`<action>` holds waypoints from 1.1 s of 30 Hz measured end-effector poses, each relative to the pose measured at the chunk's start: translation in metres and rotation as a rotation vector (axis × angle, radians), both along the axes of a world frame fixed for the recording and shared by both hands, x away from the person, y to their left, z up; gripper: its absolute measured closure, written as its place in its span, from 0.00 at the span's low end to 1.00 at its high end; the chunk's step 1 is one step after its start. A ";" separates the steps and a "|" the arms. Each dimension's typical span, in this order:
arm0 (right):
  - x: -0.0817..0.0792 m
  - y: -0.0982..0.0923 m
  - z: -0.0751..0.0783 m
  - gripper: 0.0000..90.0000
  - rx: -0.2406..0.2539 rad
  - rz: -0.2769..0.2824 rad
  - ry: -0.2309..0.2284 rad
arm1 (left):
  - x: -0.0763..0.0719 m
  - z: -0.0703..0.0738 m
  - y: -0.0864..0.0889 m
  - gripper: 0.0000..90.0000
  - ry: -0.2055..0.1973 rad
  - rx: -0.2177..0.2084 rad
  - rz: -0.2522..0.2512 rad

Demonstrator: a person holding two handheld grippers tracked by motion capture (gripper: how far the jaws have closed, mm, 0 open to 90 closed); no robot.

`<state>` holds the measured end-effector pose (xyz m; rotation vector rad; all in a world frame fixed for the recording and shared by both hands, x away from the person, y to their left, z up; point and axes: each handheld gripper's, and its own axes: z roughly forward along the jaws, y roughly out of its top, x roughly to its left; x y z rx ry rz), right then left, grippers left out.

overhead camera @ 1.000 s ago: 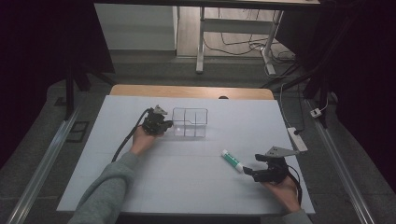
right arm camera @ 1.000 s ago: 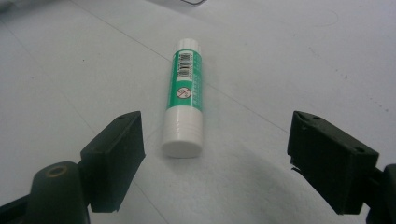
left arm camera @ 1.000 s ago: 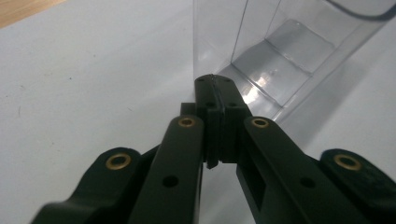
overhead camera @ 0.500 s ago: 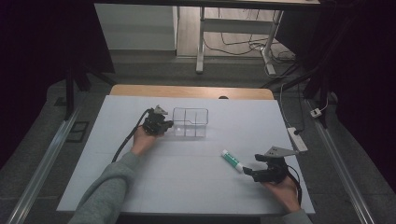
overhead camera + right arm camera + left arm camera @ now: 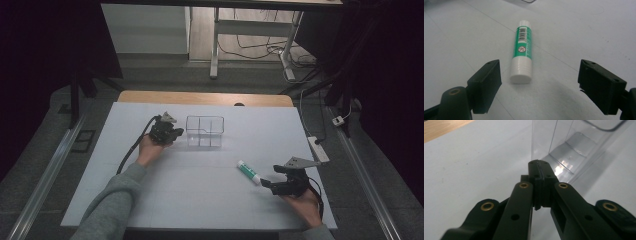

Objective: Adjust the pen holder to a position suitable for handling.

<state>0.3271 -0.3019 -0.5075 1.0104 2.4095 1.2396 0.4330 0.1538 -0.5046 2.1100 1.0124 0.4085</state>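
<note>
Now the glue stick (image 5: 521,52), lying on the table (image 5: 200,195) just before the spread jaws of the right hand-held gripper (image 5: 539,85), is approached for grasping, while the clear box (image 5: 205,131) is steadied by the clenched left hand-held gripper (image 5: 540,171); next, closing around it is needed.

I see clear glossy plastic organizer box (image 5: 584,147) | smooth glossy plastic glue stick (image 5: 522,51) | matt white desk (image 5: 210,190), bare wood far edge | matt black plastic left gripper (image 5: 540,167)
</note>
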 end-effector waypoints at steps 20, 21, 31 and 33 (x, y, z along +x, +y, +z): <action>-0.002 -0.001 0.002 0.20 0.002 0.001 -0.007 | -0.099 0.003 0.050 0.51 -0.018 0.009 0.001; -0.002 -0.001 0.002 0.20 0.002 0.001 -0.007 | -0.103 0.002 0.051 0.49 -0.010 0.009 0.003; -0.002 -0.001 0.002 0.20 -0.001 0.000 -0.007 | -0.138 -0.005 0.060 0.39 0.017 0.002 0.009; -0.002 -0.001 0.002 0.20 0.001 -0.001 -0.007 | -0.145 -0.007 0.063 0.38 0.021 -0.002 0.010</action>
